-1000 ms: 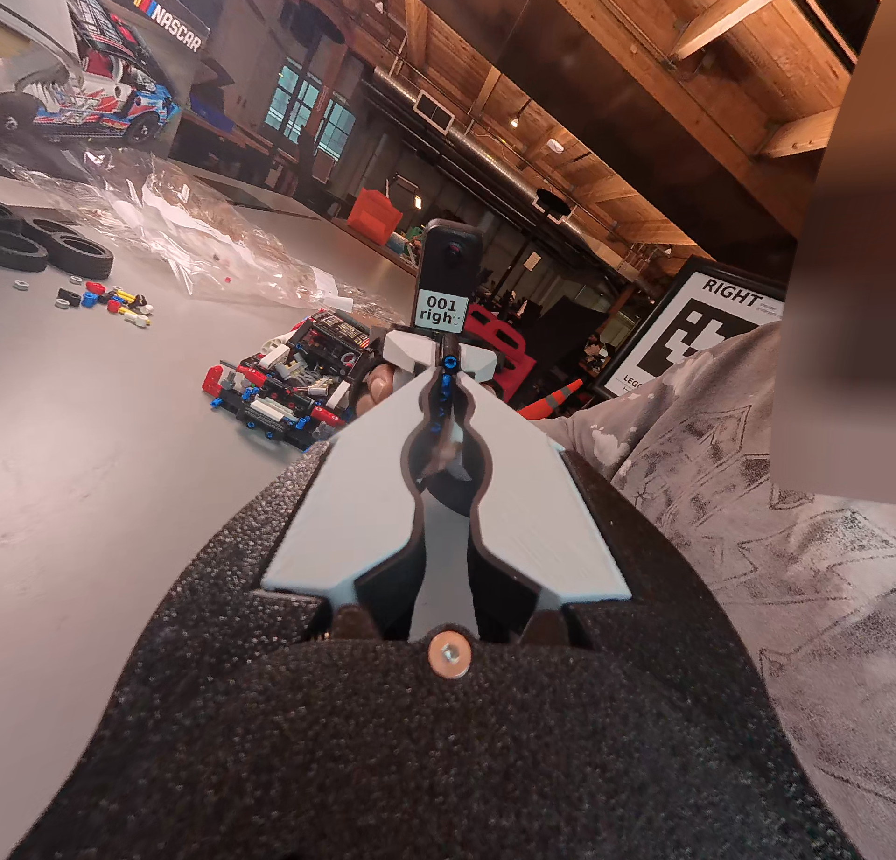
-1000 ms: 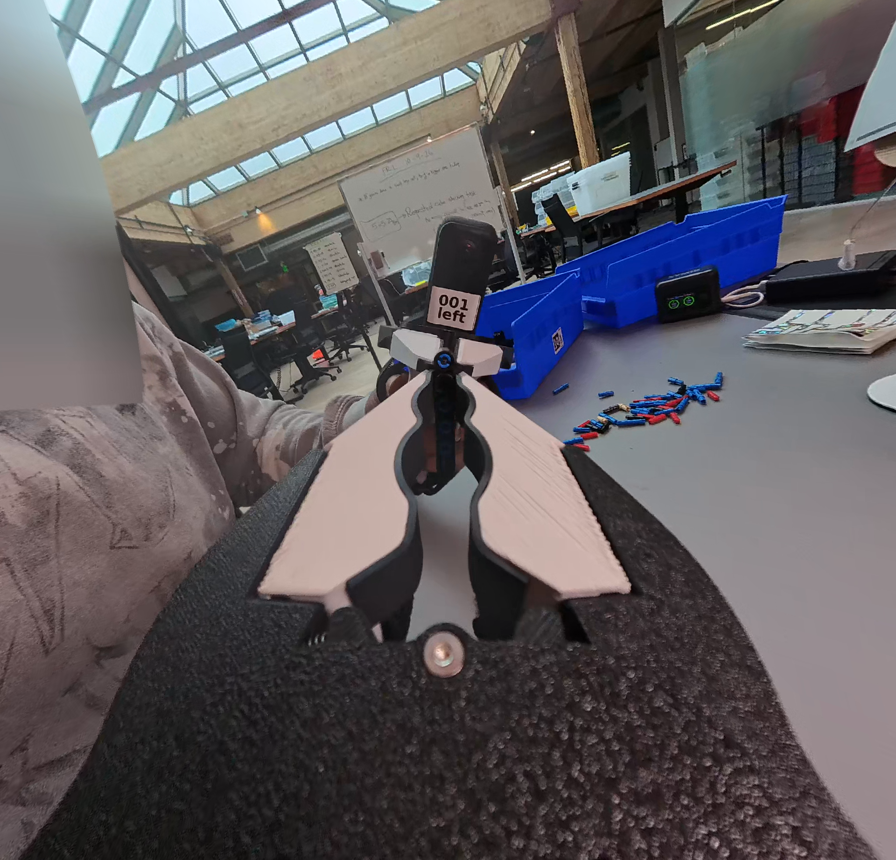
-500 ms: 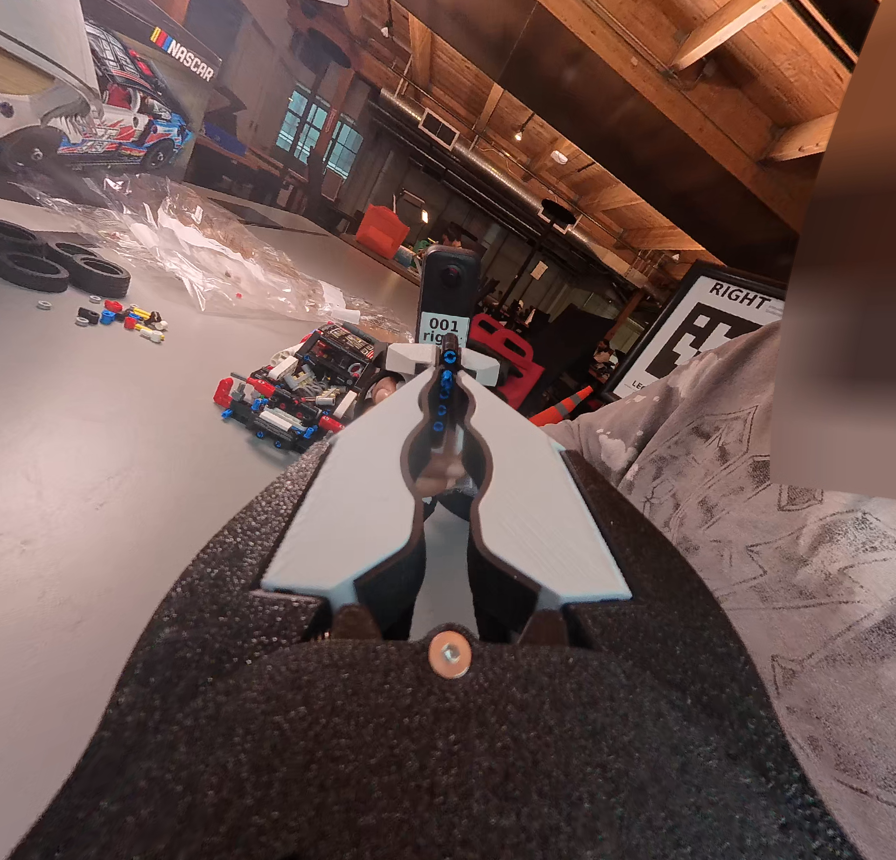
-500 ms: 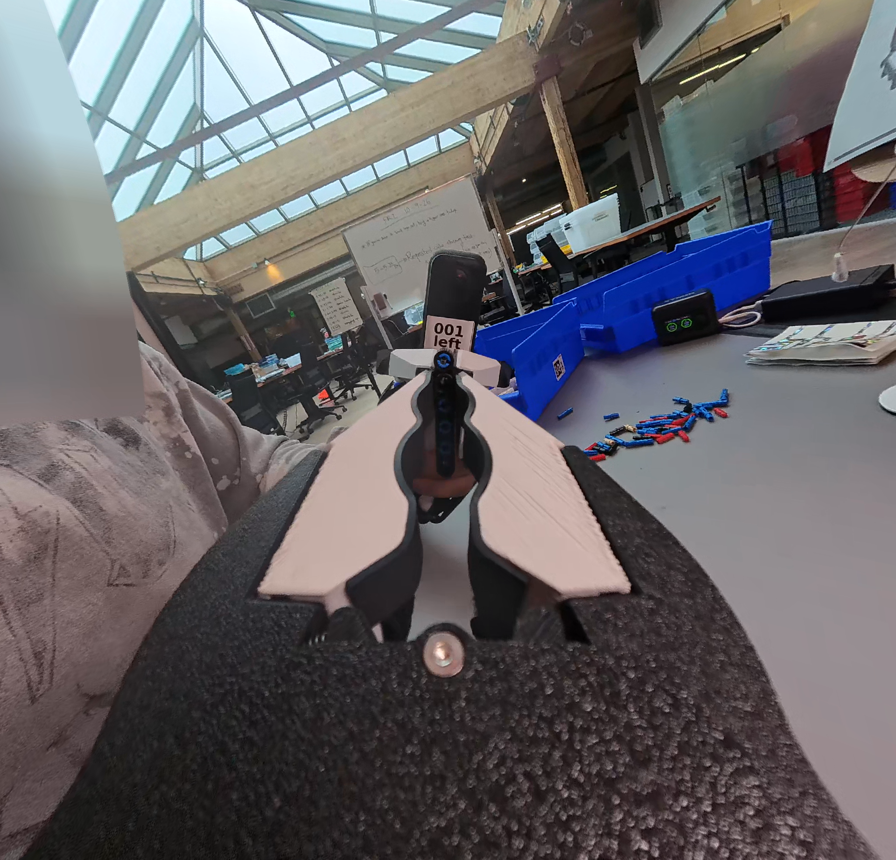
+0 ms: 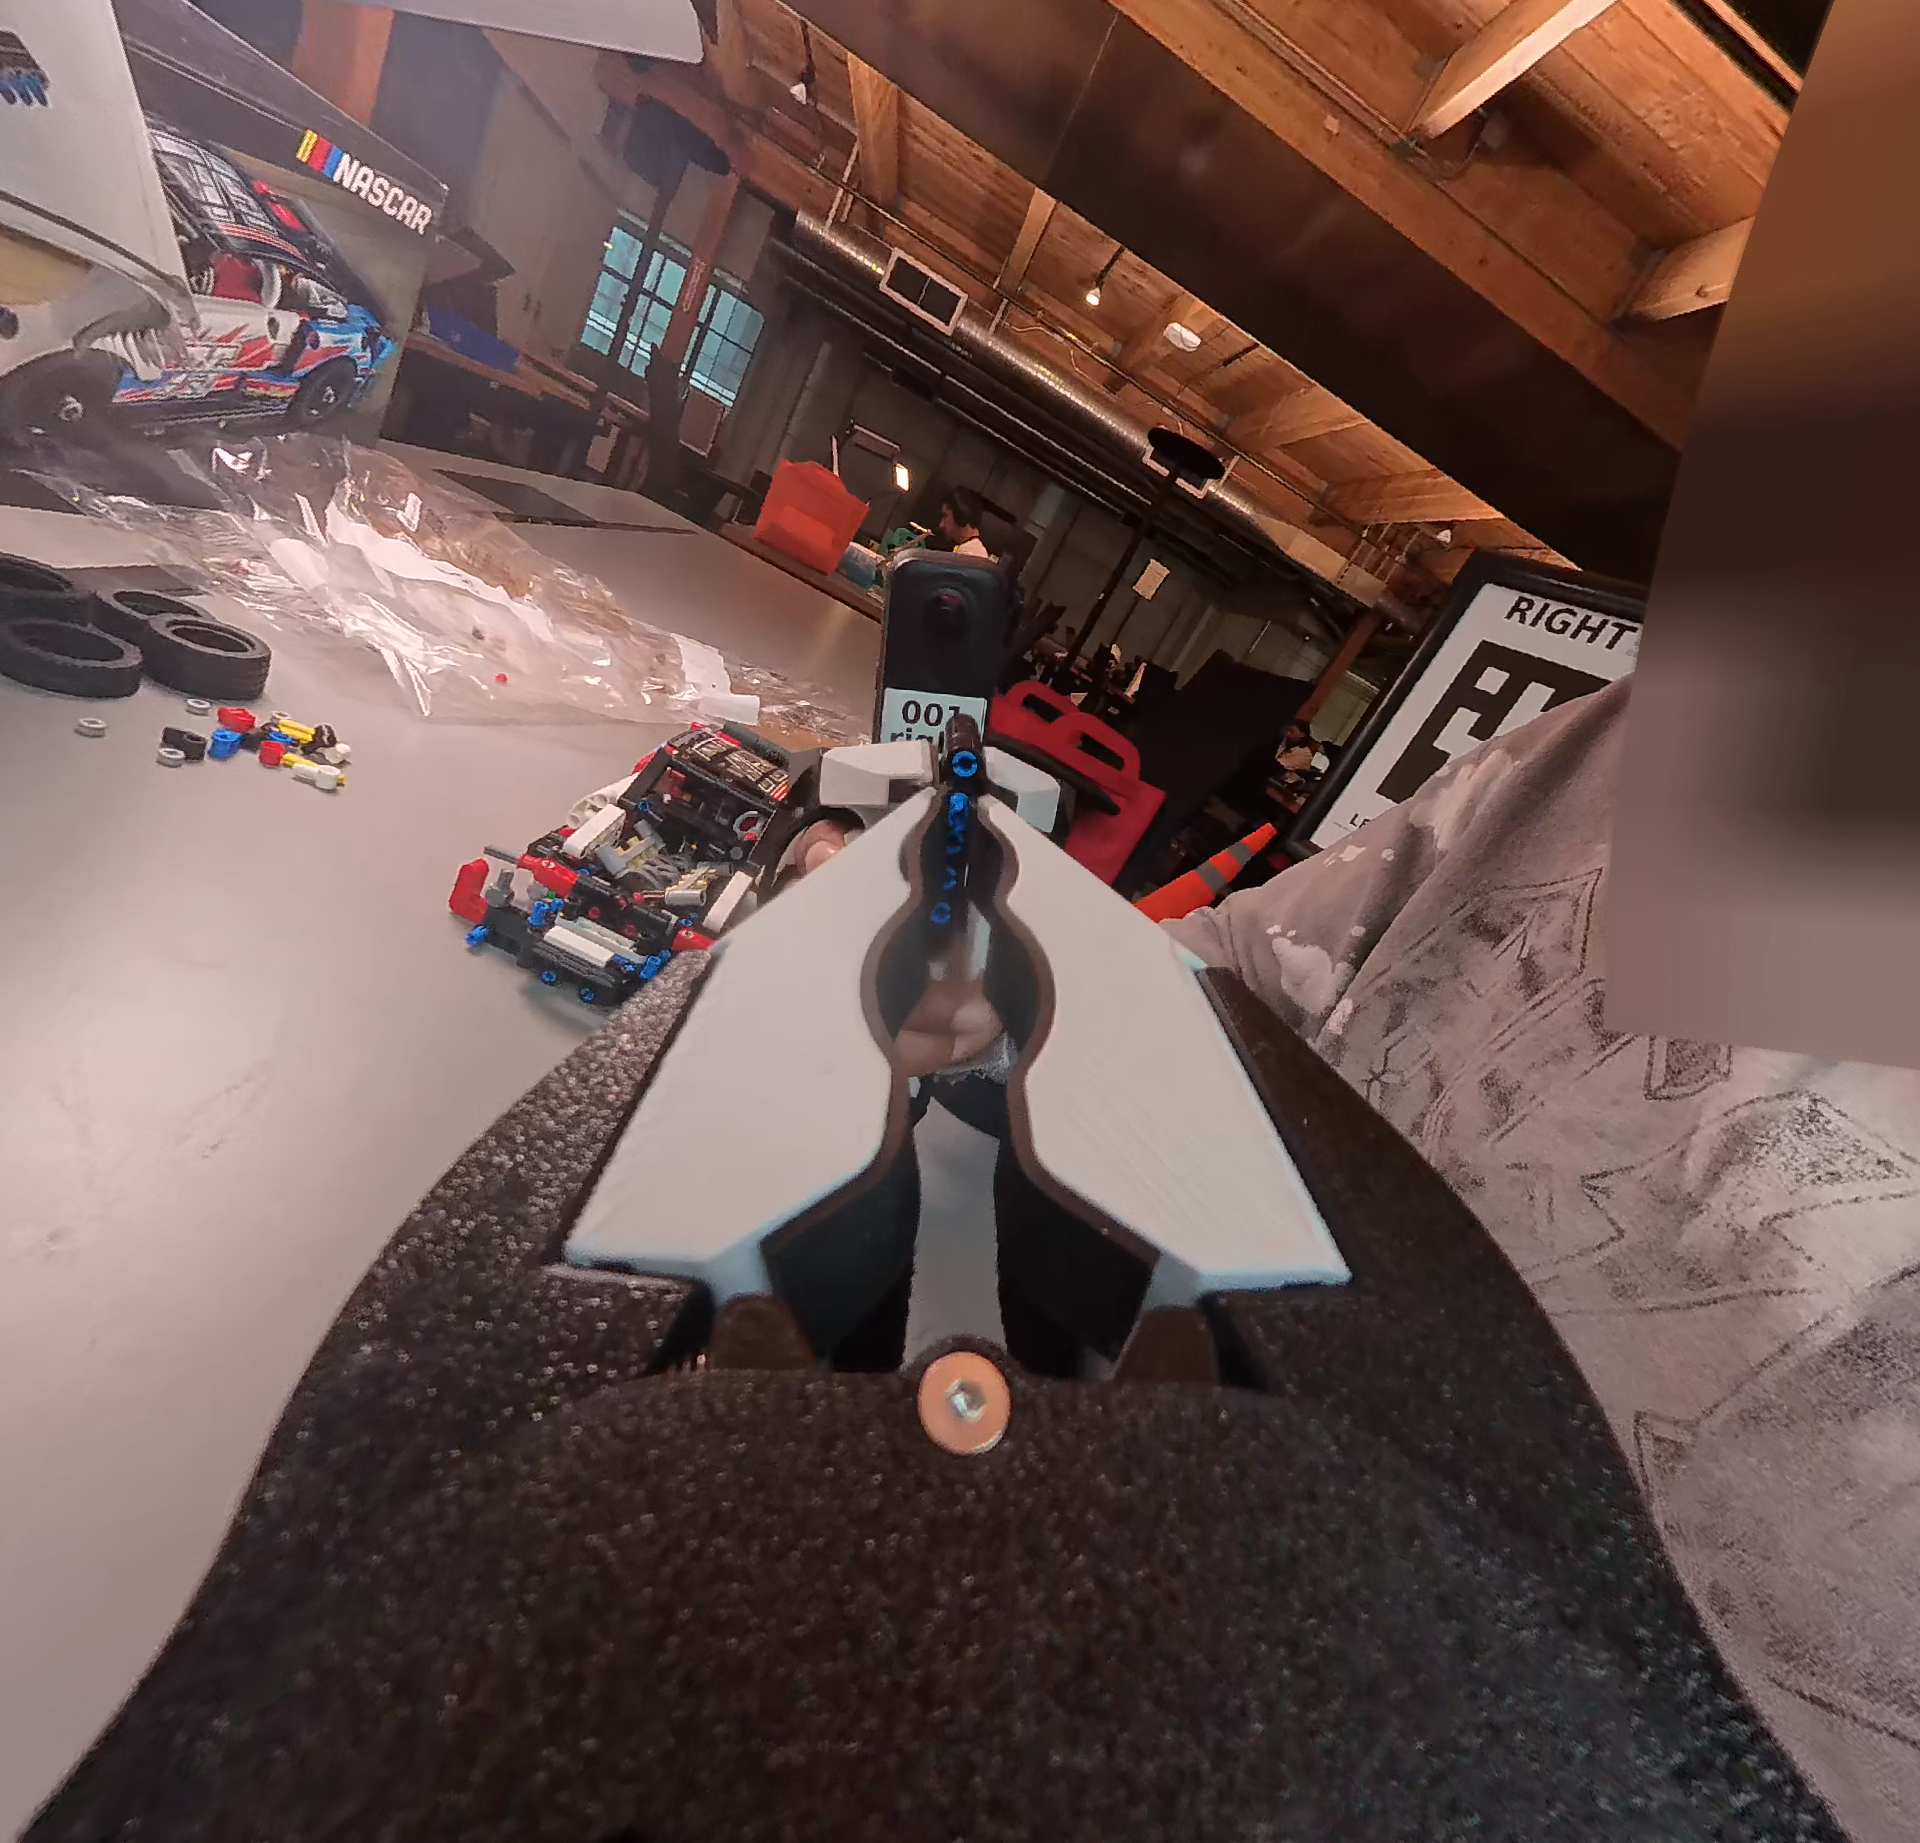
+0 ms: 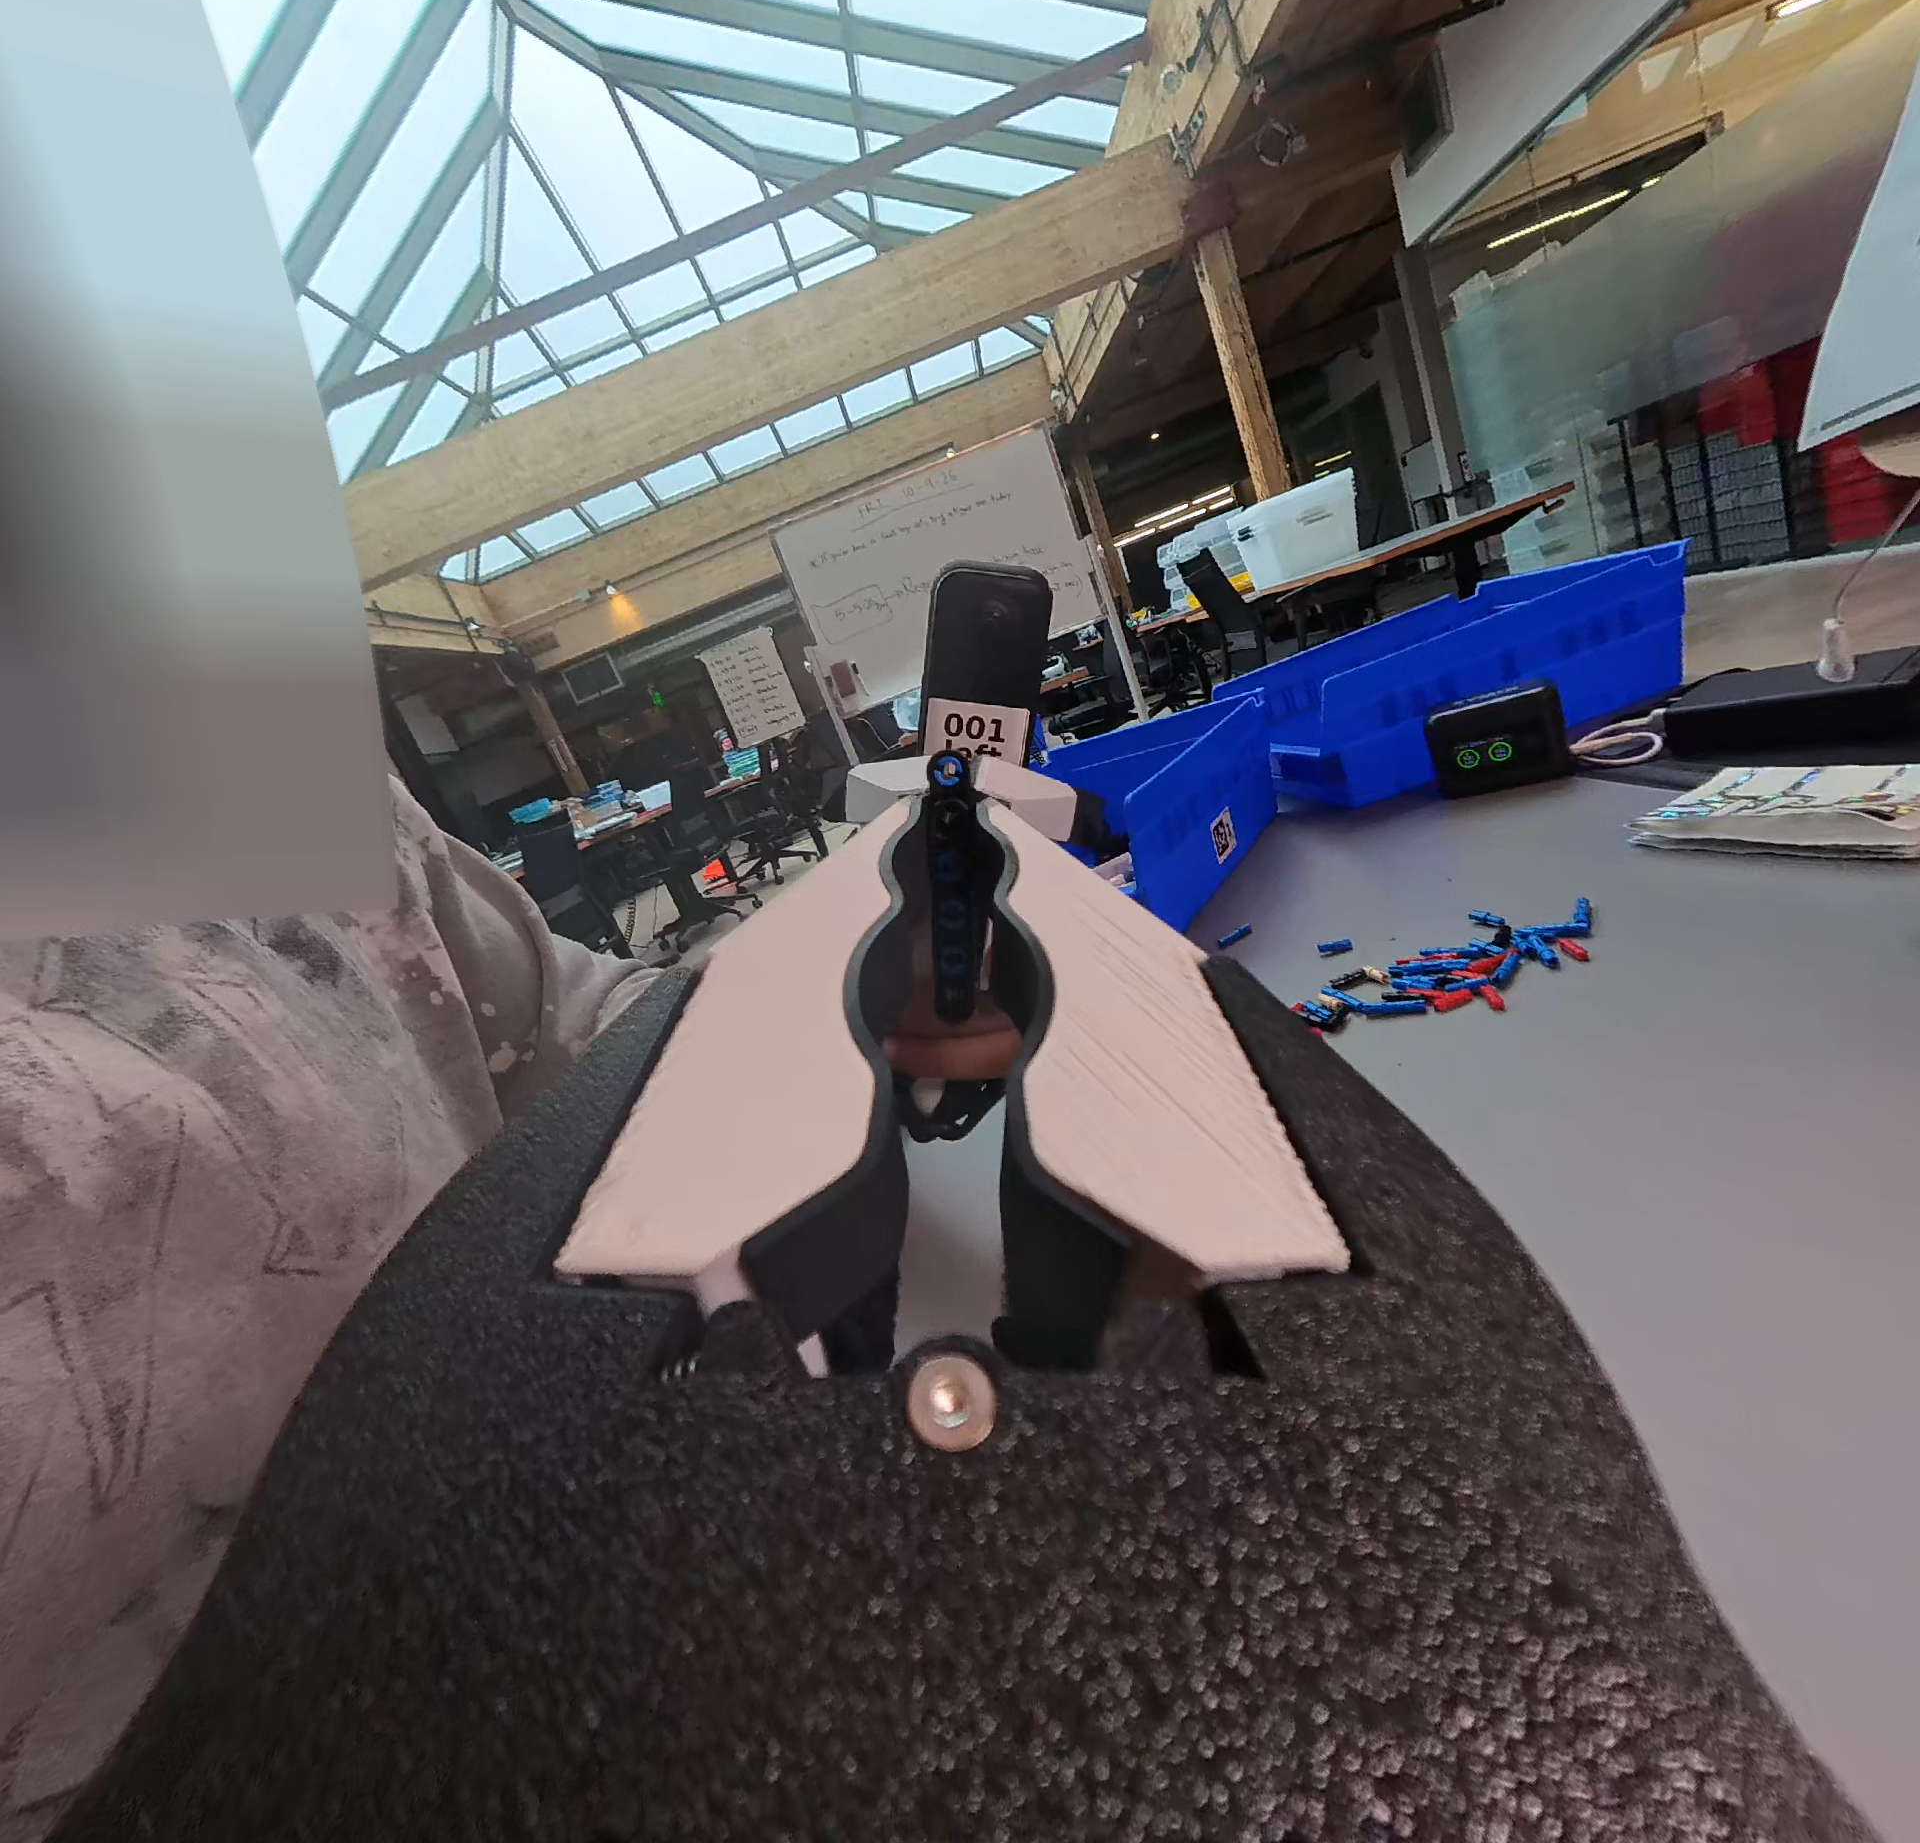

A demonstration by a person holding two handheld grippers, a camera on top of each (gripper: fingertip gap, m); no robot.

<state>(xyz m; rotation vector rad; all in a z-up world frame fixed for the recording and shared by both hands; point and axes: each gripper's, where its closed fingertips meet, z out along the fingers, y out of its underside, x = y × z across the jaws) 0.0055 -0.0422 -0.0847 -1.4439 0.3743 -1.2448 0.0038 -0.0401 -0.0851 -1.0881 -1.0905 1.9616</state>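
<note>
My left gripper (image 5: pixel 958 806) and right gripper (image 6: pixel 951 822) face each other tip to tip above the grey table (image 5: pixel 208 1014). Both are shut on the same thin black beam with blue pins, which stands upright between the fingertips in the left wrist view (image 5: pixel 951 879) and in the right wrist view (image 6: pixel 951 920). The right gripper's white tips (image 5: pixel 873 780) show just beyond my left fingertips. The left gripper's white tips (image 6: pixel 894 791) show just beyond my right fingertips. A person's hand shows behind the beam in each view.
A partly built toy car (image 5: pixel 644 858), black tyres (image 5: pixel 104 640), small loose parts (image 5: pixel 260 739) and clear plastic bags (image 5: pixel 416 588) lie on the left. Blue bins (image 6: pixel 1455 671), a pile of blue and red pins (image 6: pixel 1455 972), a black device (image 6: pixel 1496 749) and a booklet (image 6: pixel 1787 822) lie on the right. Both grippers' tips are close together, under 4 cm apart. From either gripper's tips it is about 25 cm to the partly built toy car (image 5: pixel 644 858).
Both grippers have tilted a little upward while staying tip to tip. The black beam stays held between them.
</note>
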